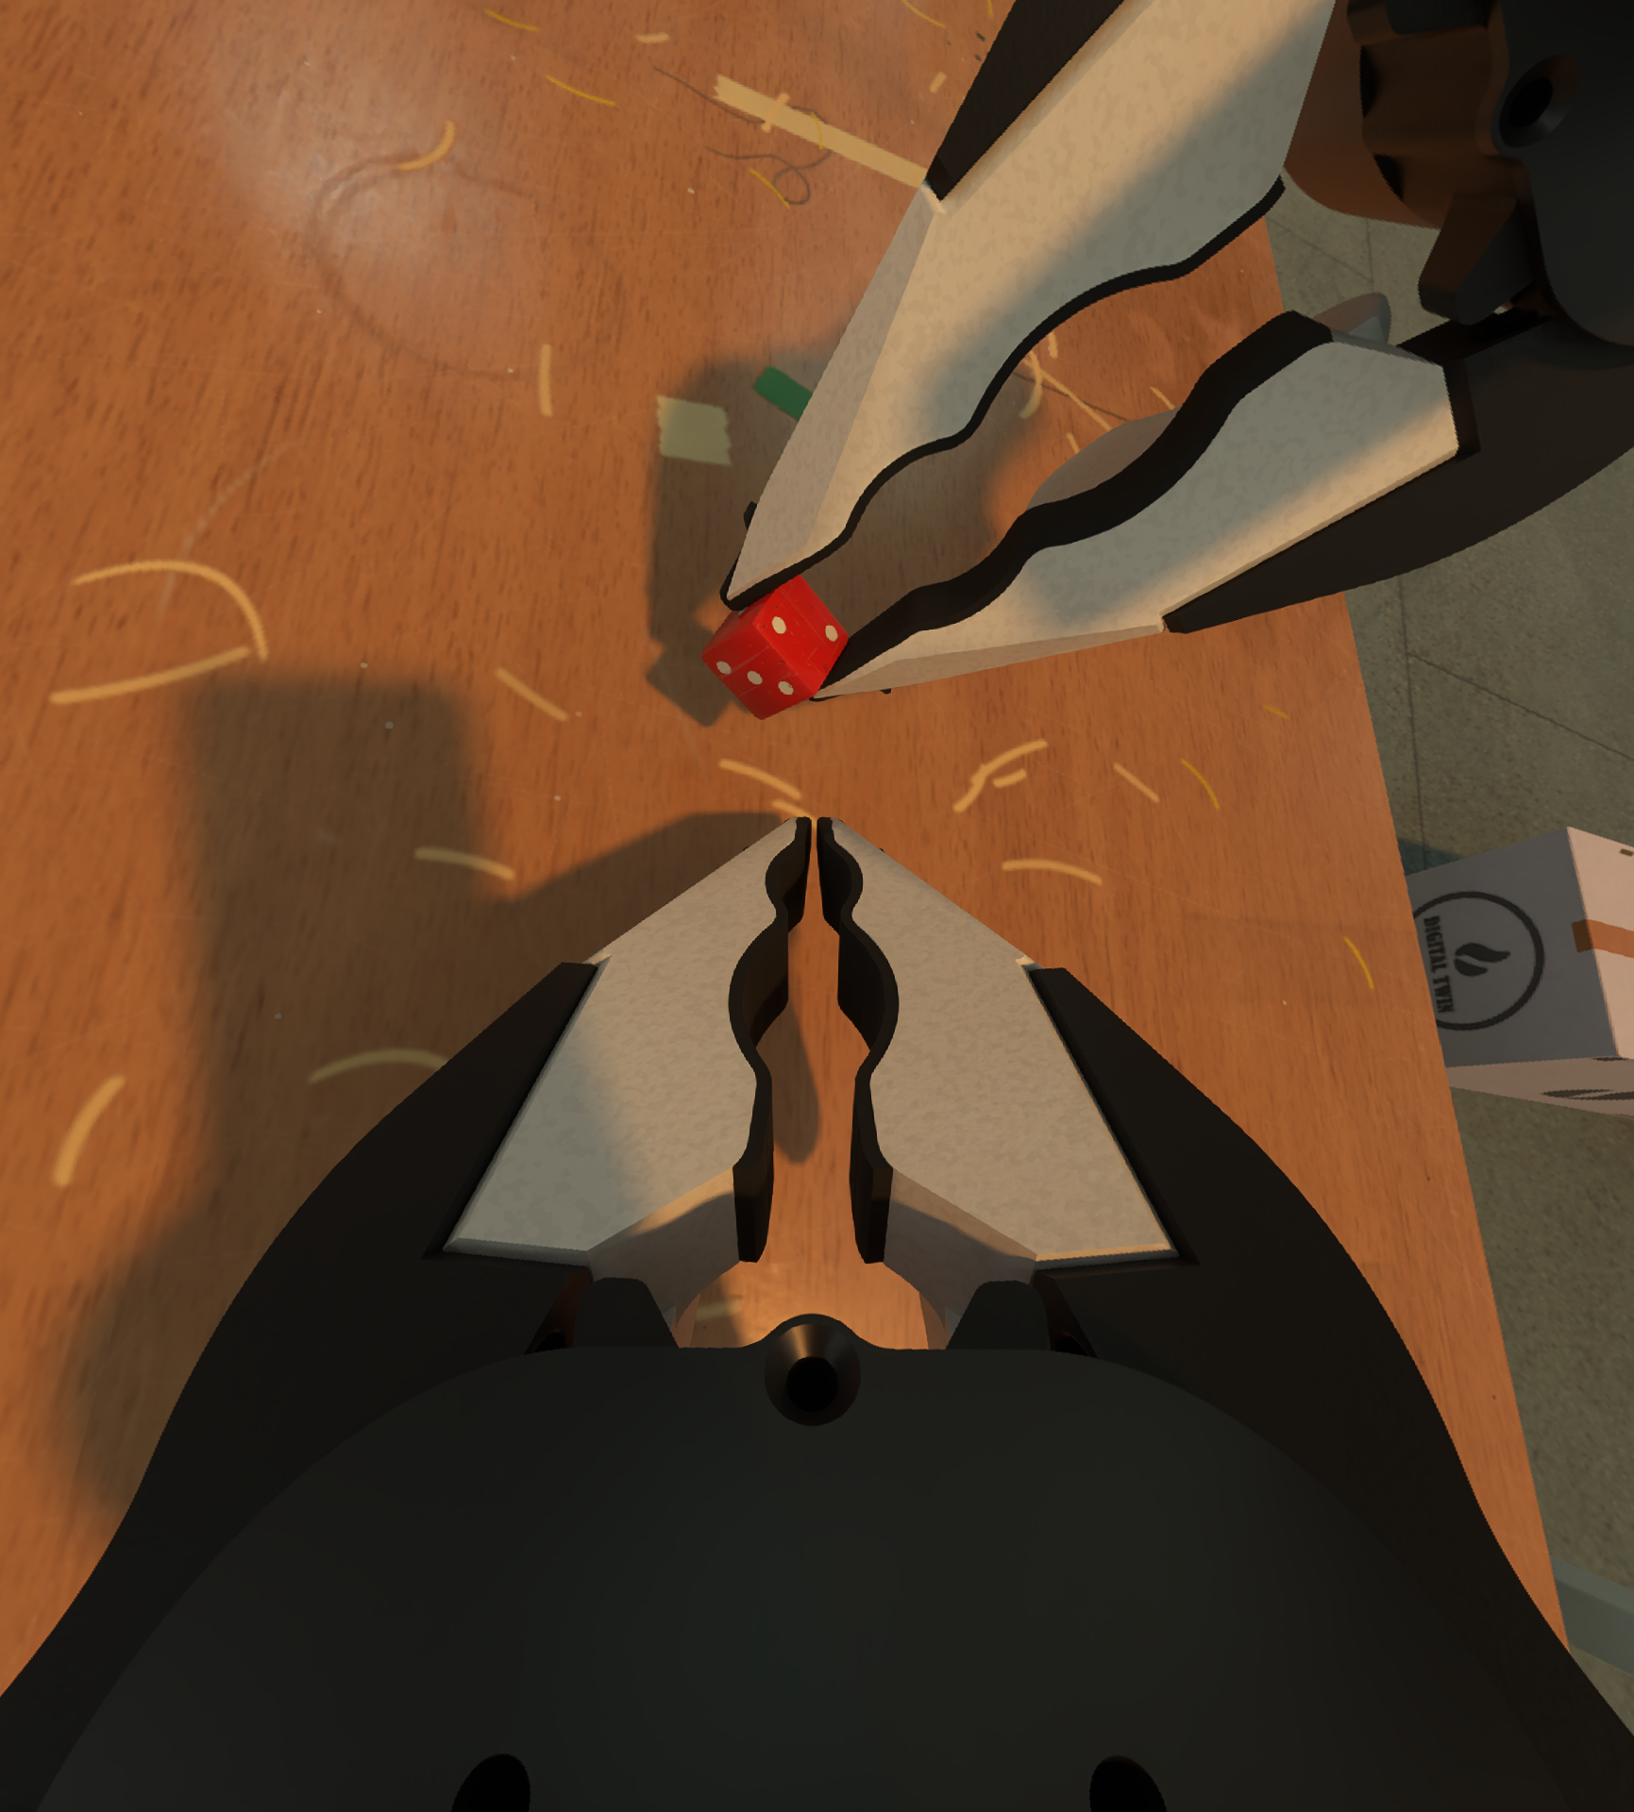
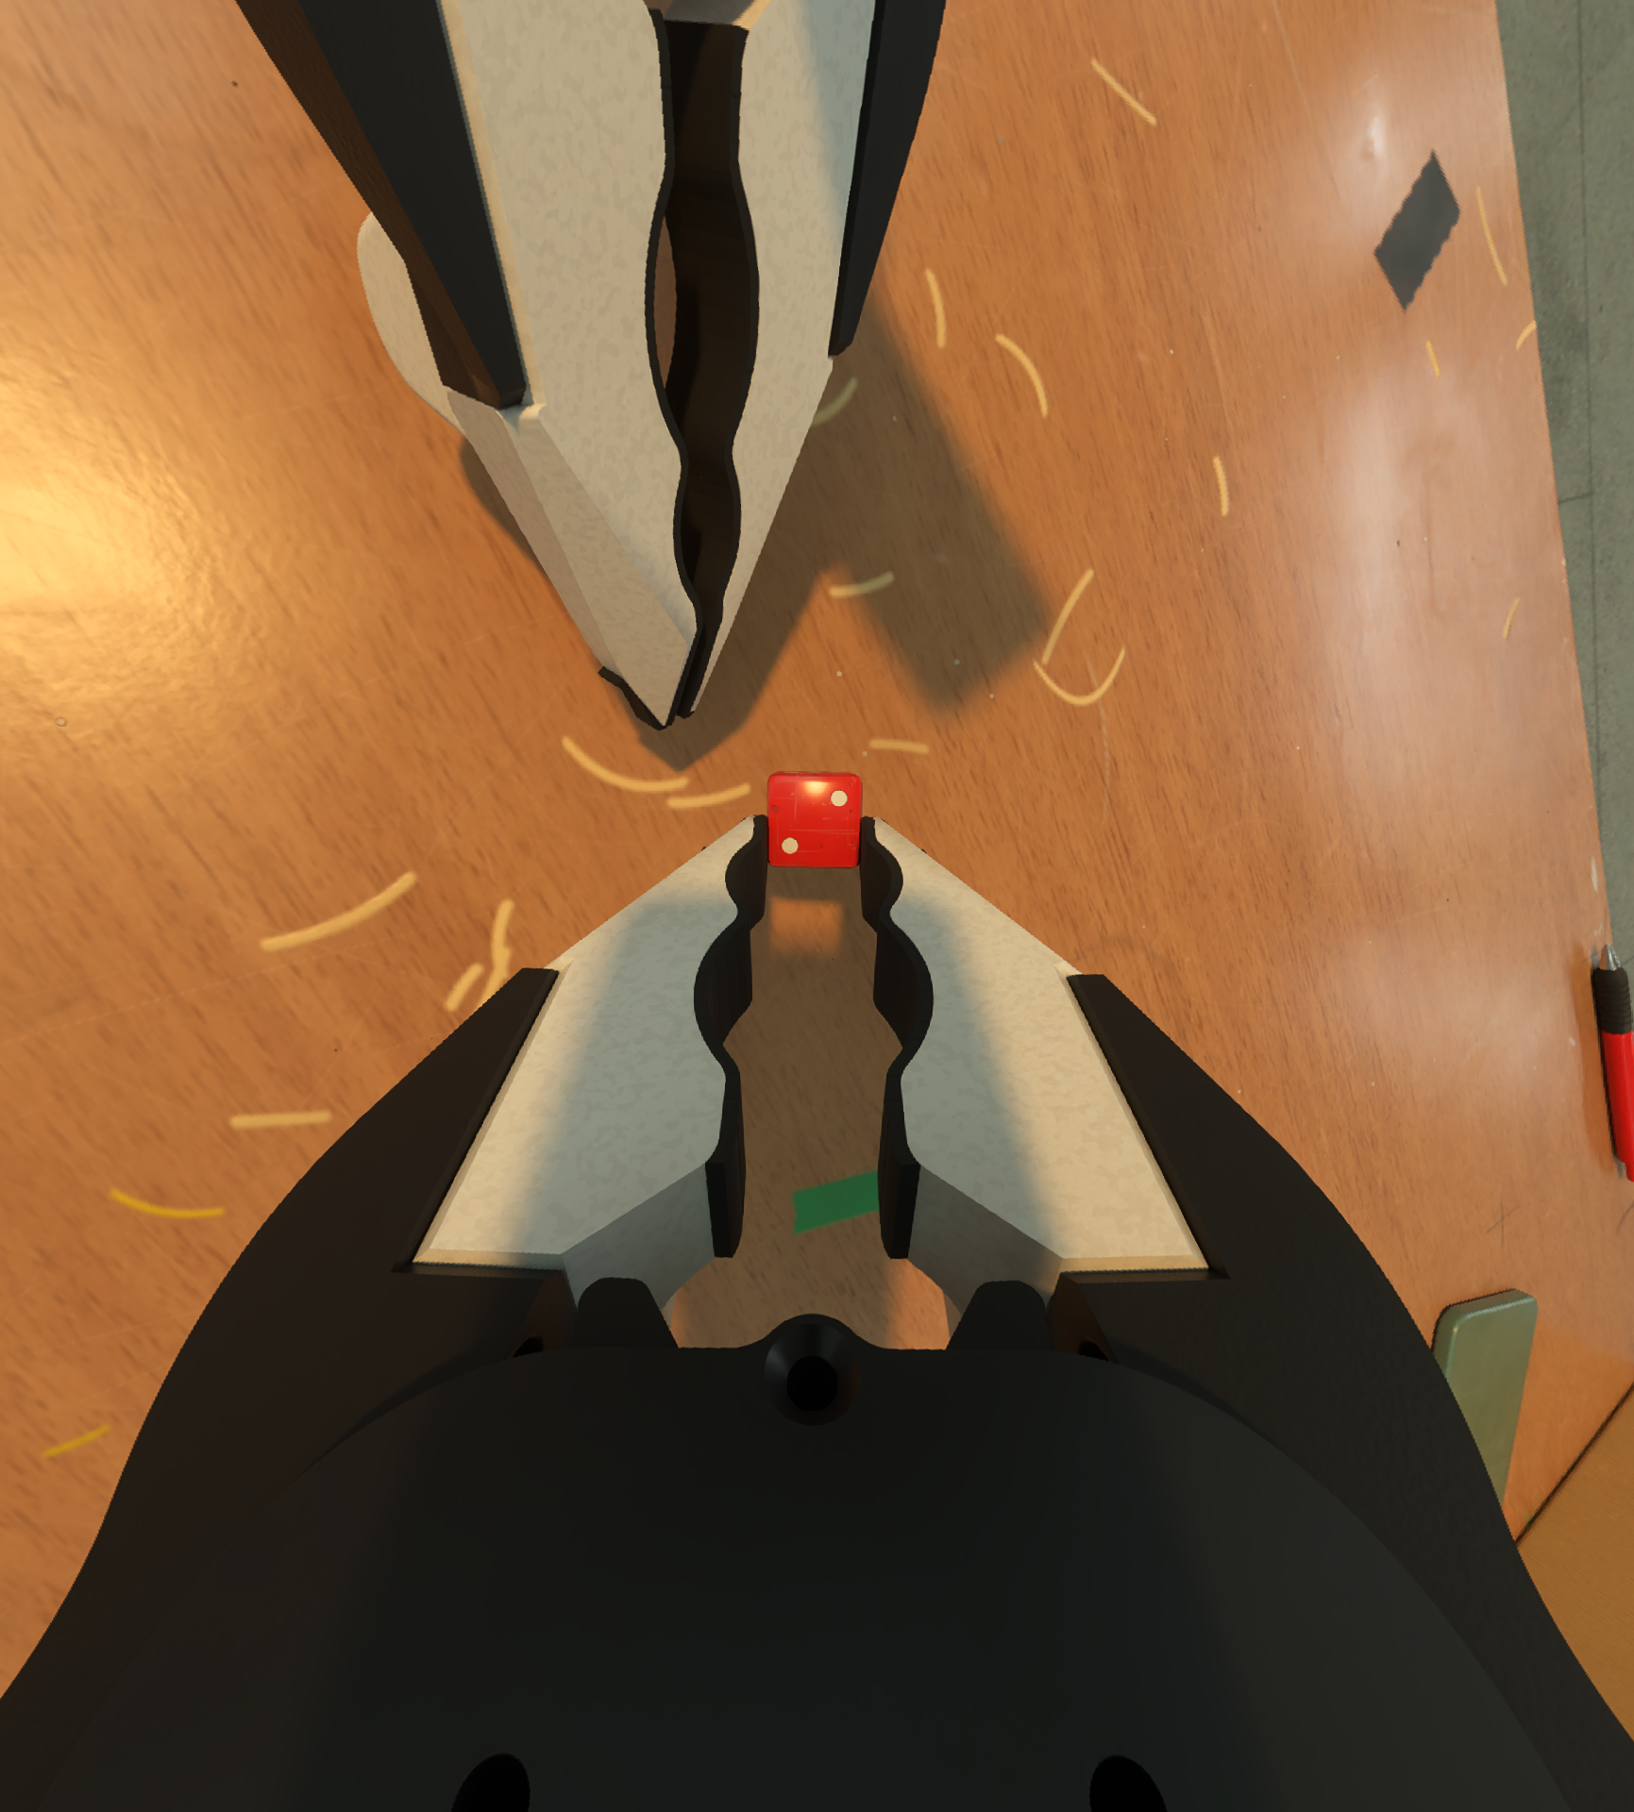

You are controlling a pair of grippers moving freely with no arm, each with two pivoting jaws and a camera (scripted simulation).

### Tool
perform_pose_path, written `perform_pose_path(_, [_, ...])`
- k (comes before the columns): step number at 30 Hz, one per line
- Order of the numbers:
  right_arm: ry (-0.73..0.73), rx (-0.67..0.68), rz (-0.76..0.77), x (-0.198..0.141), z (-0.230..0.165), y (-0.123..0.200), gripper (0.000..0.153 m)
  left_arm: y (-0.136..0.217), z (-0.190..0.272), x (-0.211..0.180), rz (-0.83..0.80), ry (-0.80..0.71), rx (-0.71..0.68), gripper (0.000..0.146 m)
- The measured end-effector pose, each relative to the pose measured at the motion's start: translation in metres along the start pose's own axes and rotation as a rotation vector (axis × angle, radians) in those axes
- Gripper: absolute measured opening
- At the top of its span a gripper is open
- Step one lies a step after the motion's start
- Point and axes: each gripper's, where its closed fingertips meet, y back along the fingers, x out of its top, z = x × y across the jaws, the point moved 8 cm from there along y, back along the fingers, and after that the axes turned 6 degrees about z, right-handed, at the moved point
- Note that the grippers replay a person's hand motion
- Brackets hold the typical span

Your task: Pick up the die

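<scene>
A small red die (image 1: 773, 647) with white pips is pinched between the fingertips of my right gripper (image 1: 779, 643), which reaches in from the upper right of the left wrist view. In the right wrist view the die (image 2: 813, 819) sits squarely between that gripper's (image 2: 813, 830) two tips, just over the wooden table (image 2: 205, 490). I cannot tell whether the die touches the table. My left gripper (image 1: 813, 826) is shut and empty, with its tips a short way from the die. It also shows in the right wrist view (image 2: 670, 714), pointing down at the table.
Thin wood shavings are scattered over the table. A green tape scrap (image 2: 832, 1198) and a pale scrap (image 1: 693, 429) lie near the die. A red pen (image 2: 1622, 1069) lies by the table edge. A white cardboard box (image 1: 1578, 971) stands beyond the edge on the floor.
</scene>
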Motion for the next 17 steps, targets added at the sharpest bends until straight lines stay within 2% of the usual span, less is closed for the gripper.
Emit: perform_pose_path(17, [-0.014, 0.021, 0.023, 0.0001, 0.0008, 0.0046, 0.018, 0.0000, -0.0001, -0.0001, -0.001, 0.002, -0.005, 0.001])
